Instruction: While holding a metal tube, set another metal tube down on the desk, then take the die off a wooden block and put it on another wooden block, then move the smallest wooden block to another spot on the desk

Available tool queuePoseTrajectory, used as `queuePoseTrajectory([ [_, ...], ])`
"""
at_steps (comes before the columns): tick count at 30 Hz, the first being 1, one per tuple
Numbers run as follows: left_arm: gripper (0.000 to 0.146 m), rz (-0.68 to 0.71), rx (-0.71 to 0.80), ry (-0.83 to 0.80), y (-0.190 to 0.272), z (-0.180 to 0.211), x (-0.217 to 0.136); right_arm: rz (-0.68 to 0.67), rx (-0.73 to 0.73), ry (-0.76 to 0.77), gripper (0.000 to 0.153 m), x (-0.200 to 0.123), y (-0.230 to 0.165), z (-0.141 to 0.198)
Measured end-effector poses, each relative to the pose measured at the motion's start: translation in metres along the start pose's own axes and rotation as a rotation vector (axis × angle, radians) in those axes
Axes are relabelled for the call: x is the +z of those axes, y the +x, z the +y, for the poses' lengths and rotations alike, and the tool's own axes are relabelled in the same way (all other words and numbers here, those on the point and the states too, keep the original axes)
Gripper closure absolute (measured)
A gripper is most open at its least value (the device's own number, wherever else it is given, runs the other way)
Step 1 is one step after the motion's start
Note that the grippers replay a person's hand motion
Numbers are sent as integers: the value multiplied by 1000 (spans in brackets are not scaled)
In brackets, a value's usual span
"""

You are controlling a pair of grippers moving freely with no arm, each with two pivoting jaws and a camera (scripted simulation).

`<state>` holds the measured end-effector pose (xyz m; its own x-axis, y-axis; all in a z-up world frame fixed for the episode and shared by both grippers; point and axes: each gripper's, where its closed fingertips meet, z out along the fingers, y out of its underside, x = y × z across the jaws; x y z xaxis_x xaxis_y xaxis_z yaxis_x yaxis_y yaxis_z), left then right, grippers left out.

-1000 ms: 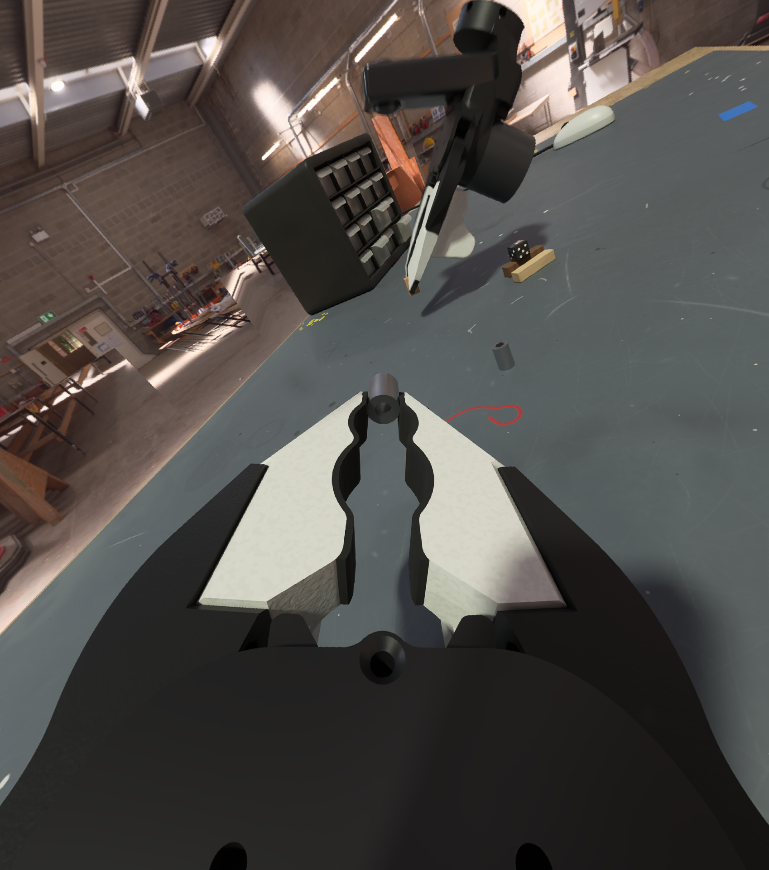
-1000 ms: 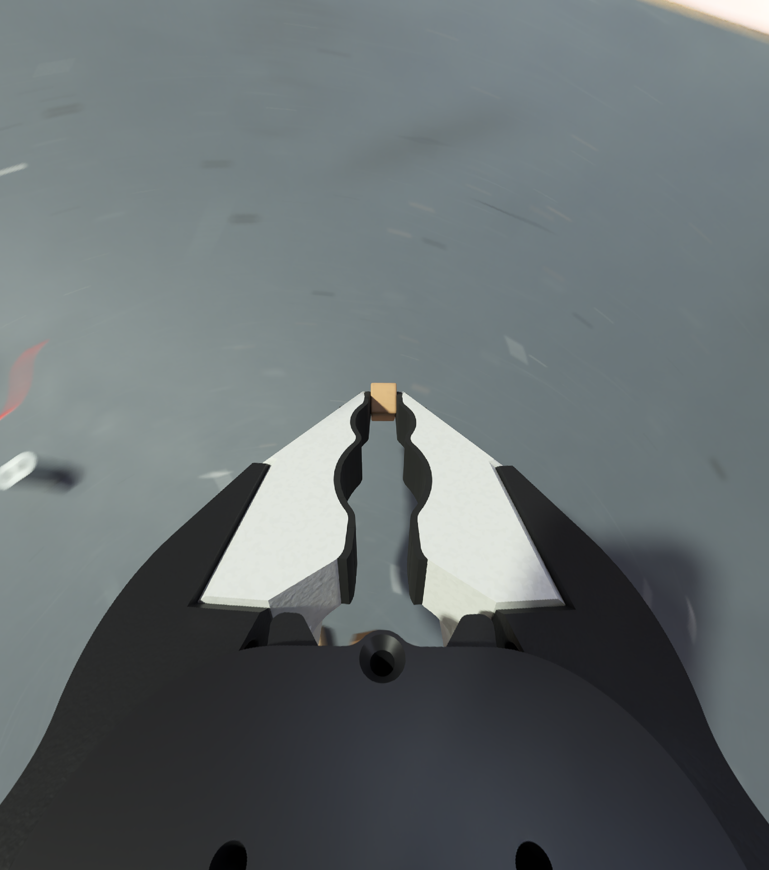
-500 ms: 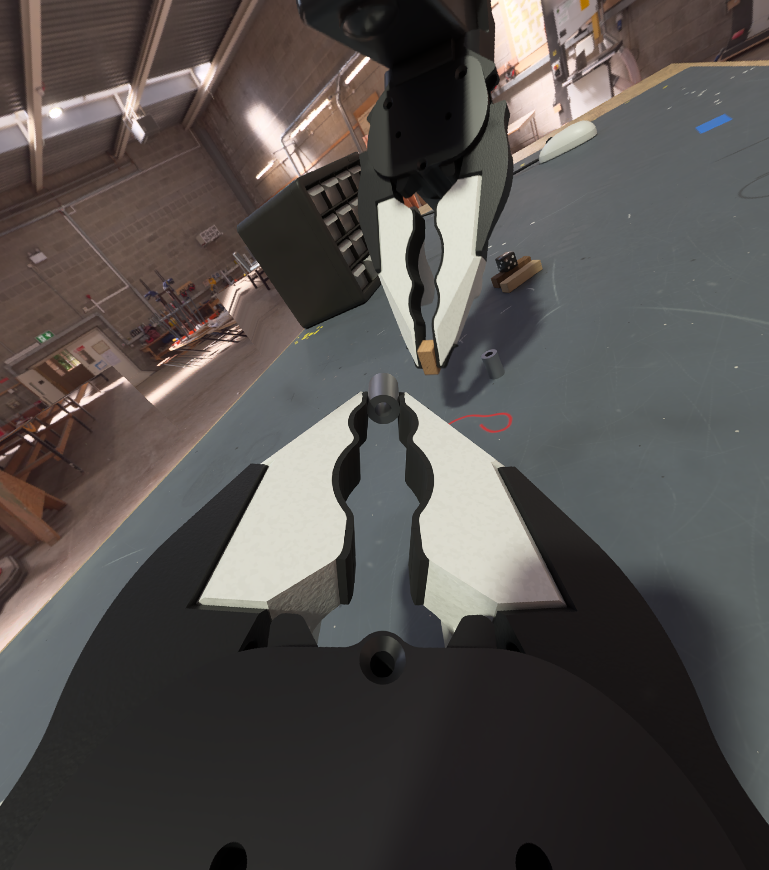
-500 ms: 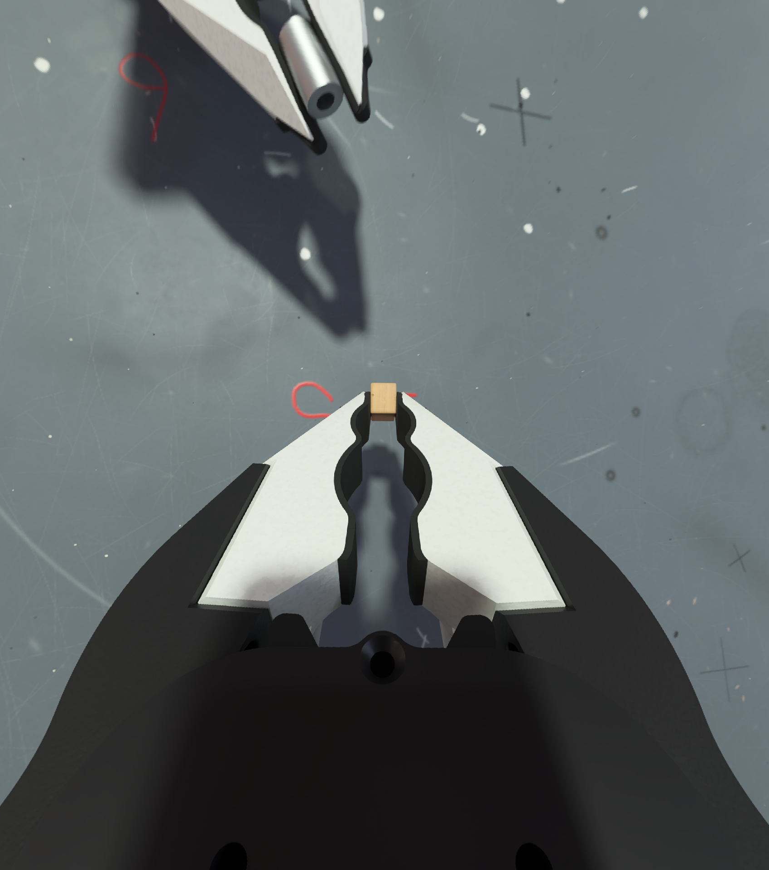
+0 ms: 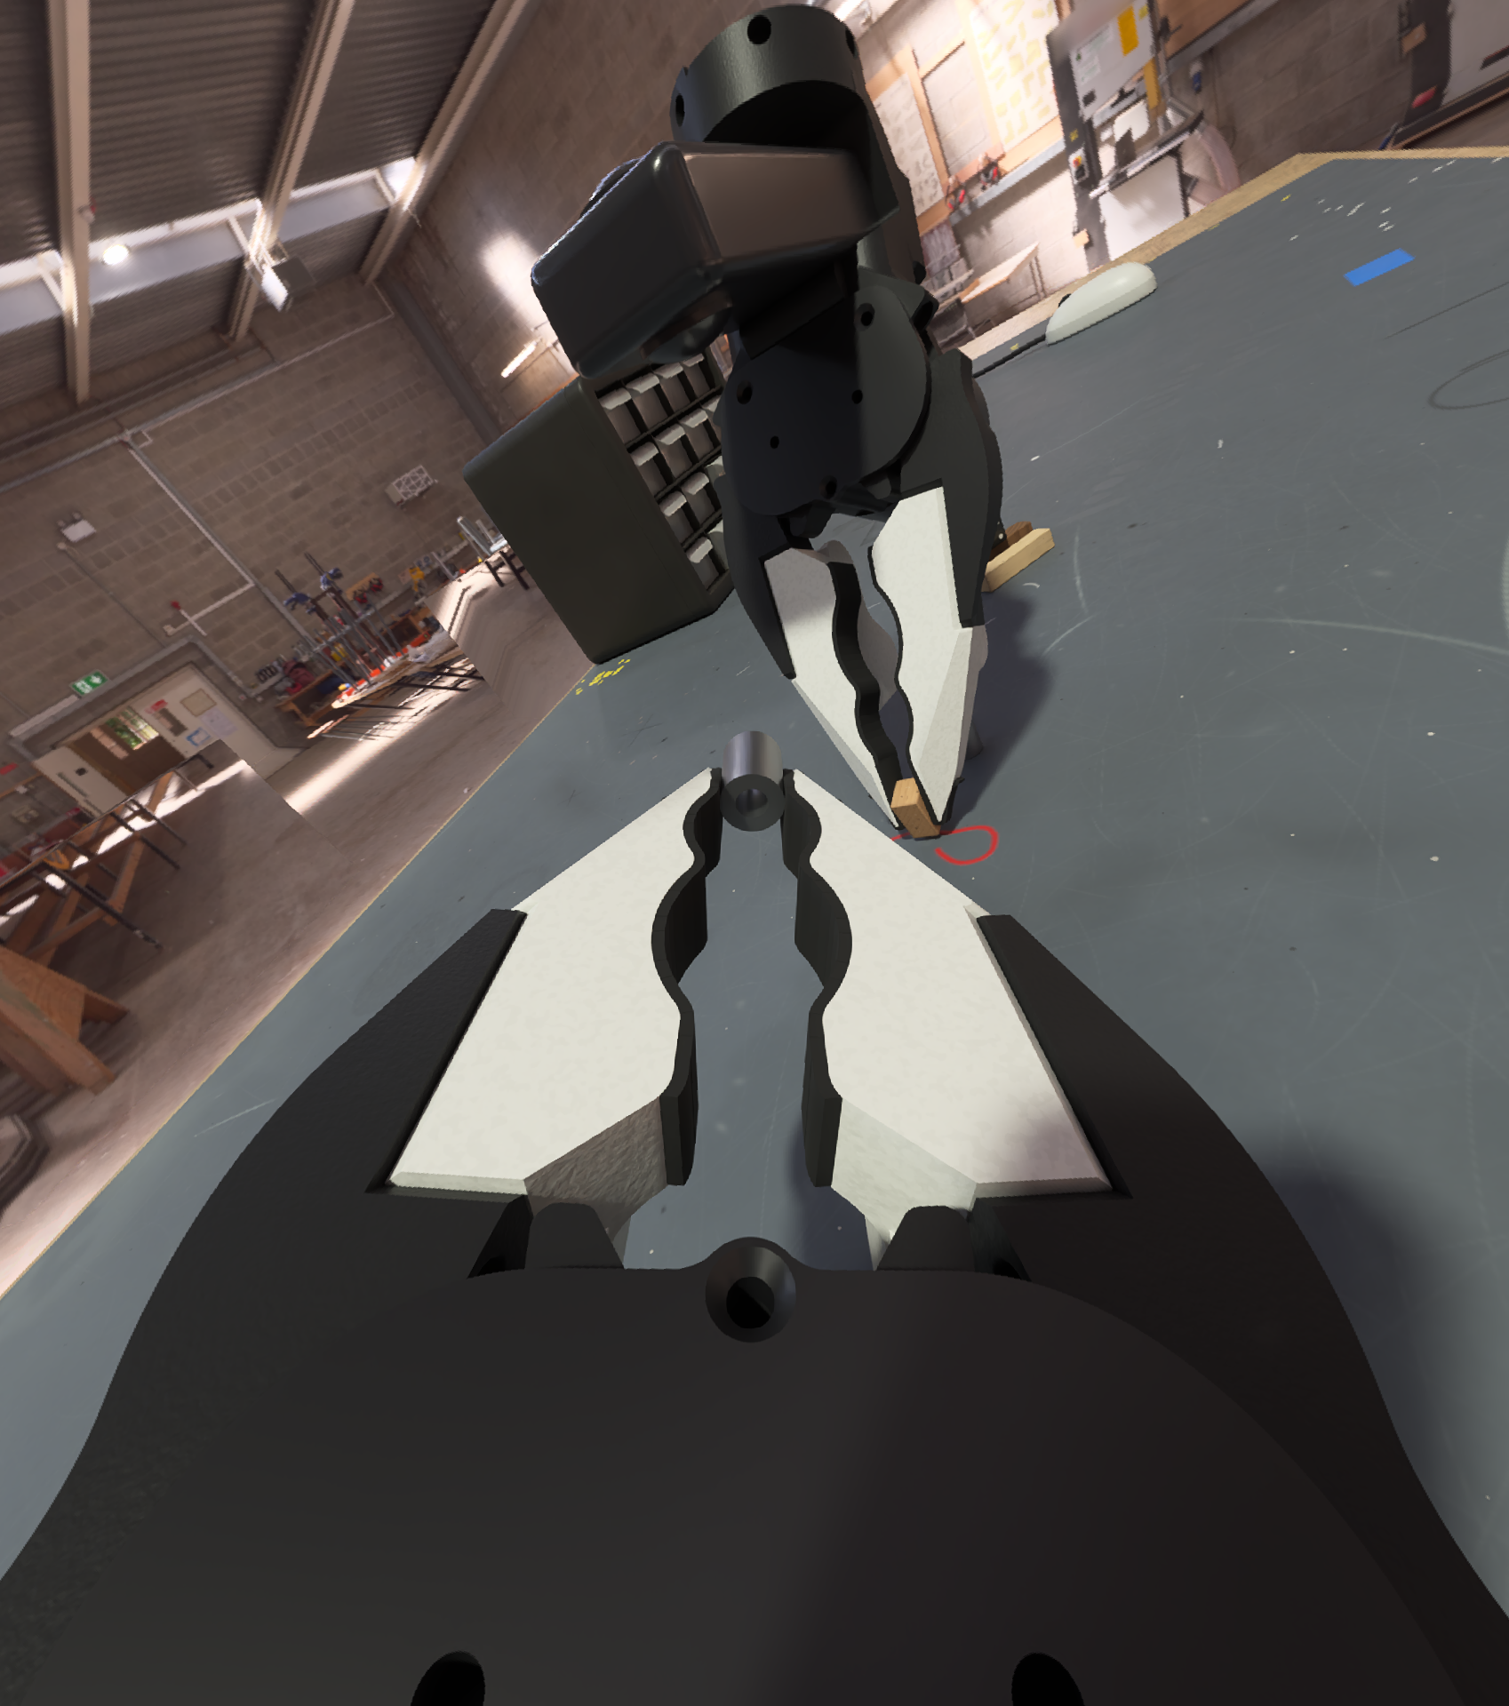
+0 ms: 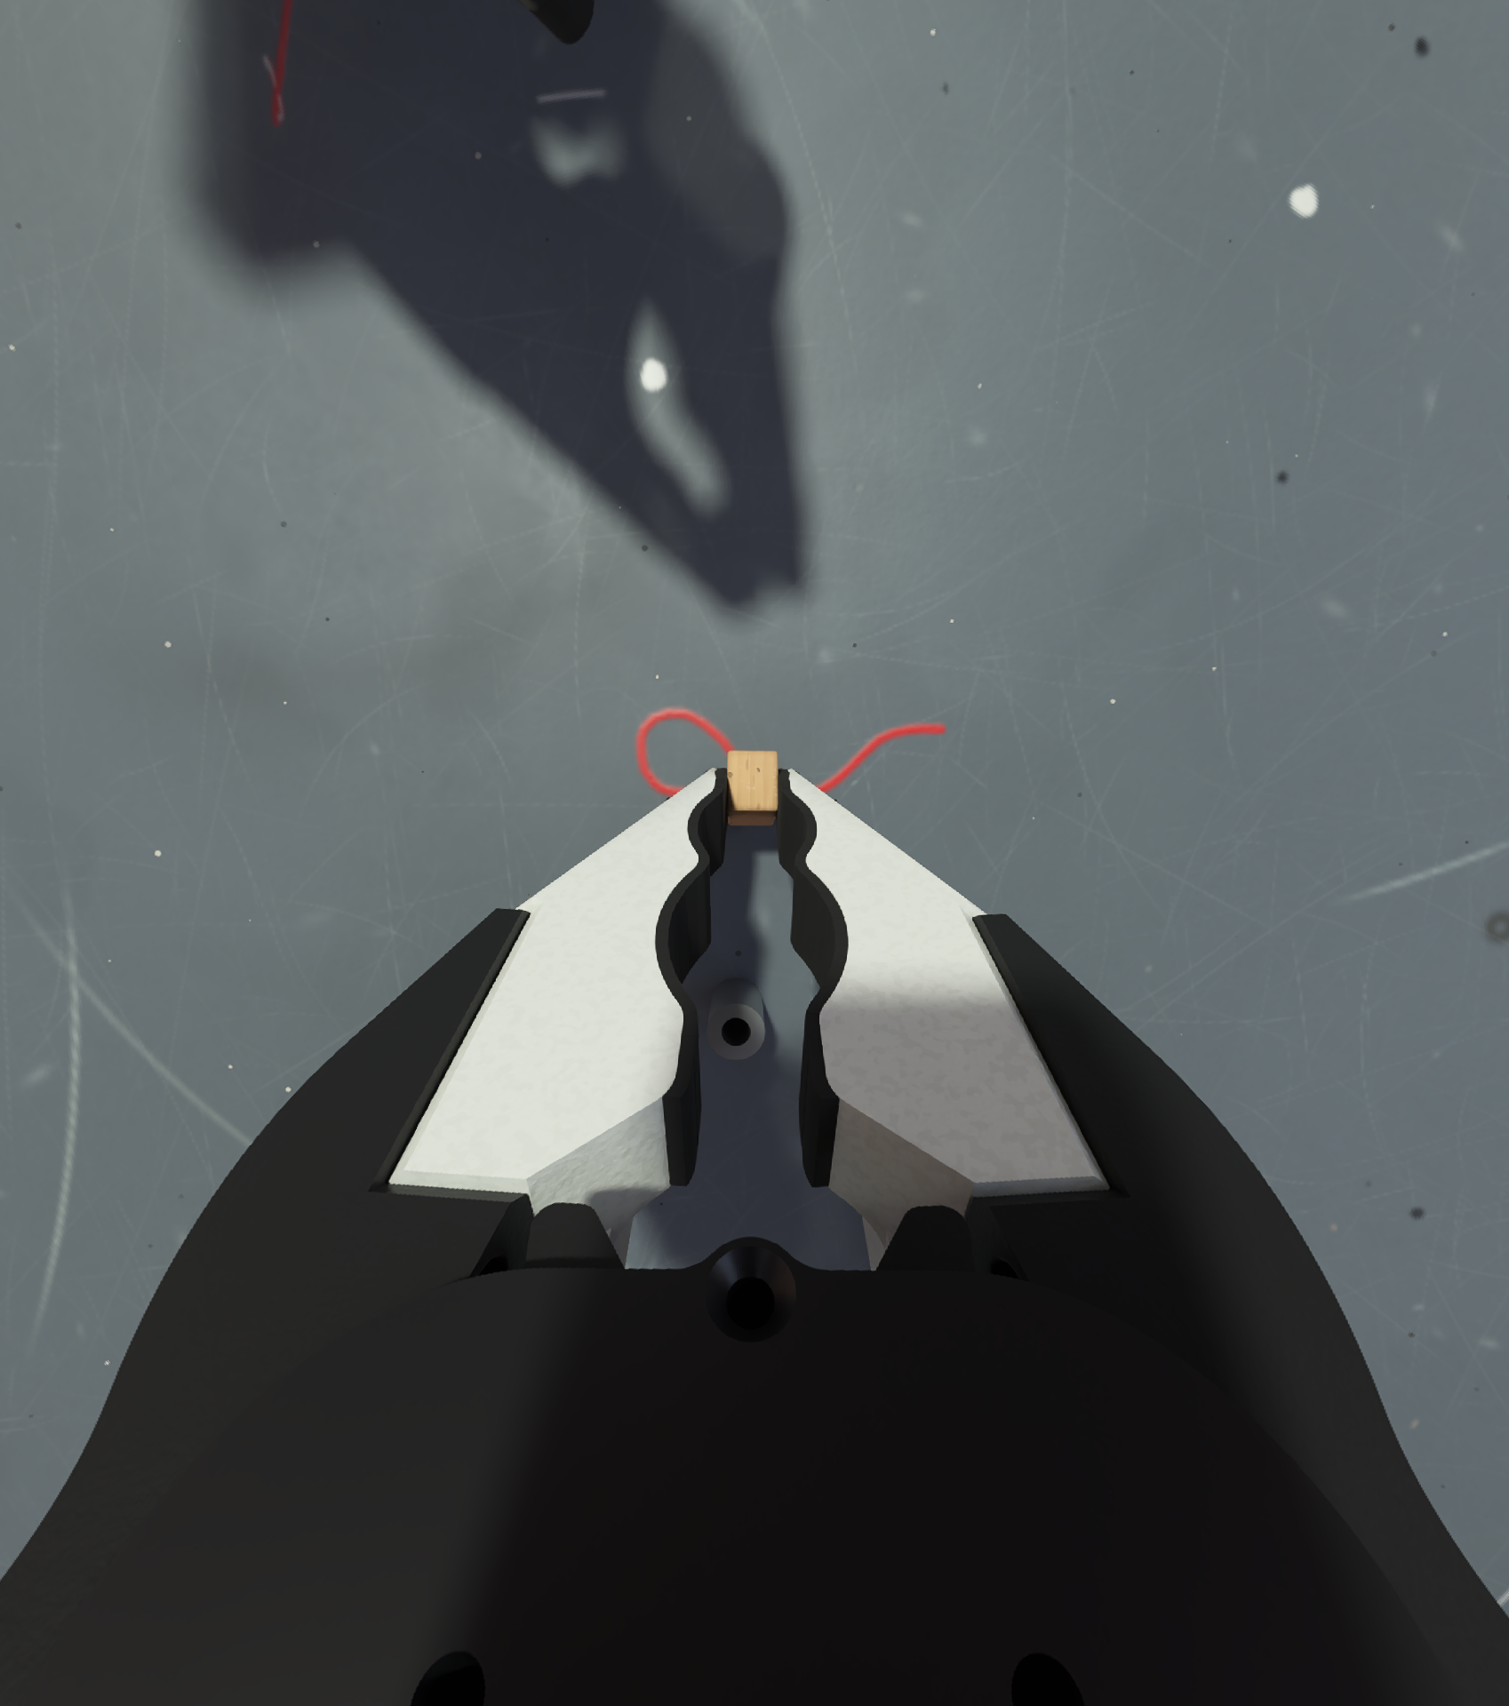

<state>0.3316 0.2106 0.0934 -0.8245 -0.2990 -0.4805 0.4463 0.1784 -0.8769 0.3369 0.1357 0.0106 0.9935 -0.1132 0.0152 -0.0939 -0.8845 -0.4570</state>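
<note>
My left gripper (image 5: 751, 786) is shut on a short grey metal tube (image 5: 749, 801), held above the grey desk (image 5: 1286, 831). My right gripper (image 6: 752, 785) is shut on the smallest wooden block (image 6: 752, 792), pointing steeply down at the desk. In the left wrist view the right gripper (image 5: 917, 814) holds that block (image 5: 911, 805) at or just above the desk beside a red scribble (image 5: 968, 845). A second metal tube (image 6: 737, 1027) stands on the desk, seen between the right fingers. A larger wooden block (image 5: 1020, 554) lies behind; the die is hidden.
A black drawer cabinet (image 5: 585, 526) stands at the desk's far left edge behind the right gripper. A white rounded object (image 5: 1102, 297) and a strip of blue tape (image 5: 1377, 266) lie far back. The desk's left edge (image 5: 345, 969) runs diagonally, with workshop floor beyond it.
My right gripper has swung in toward the left gripper and come down with the small block to the red scribble. It now hides the standing tube and the die. My left gripper has held still.
</note>
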Motion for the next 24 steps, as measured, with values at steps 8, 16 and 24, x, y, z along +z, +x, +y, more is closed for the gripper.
queuePoseTrajectory([
  [8, 135, 1, -2, 5, 0, 0, 1, -10, 22, 9, 143, 3, 0, -2],
  [16, 135, -3, -1, 7, 0, -1, 2, -4, 42, 6, 112, -1, 1, -1],
  [24, 135, -16, 1, 13, -3, -2, 1, 52, 73, 51, 103, -22, 6, -7],
])
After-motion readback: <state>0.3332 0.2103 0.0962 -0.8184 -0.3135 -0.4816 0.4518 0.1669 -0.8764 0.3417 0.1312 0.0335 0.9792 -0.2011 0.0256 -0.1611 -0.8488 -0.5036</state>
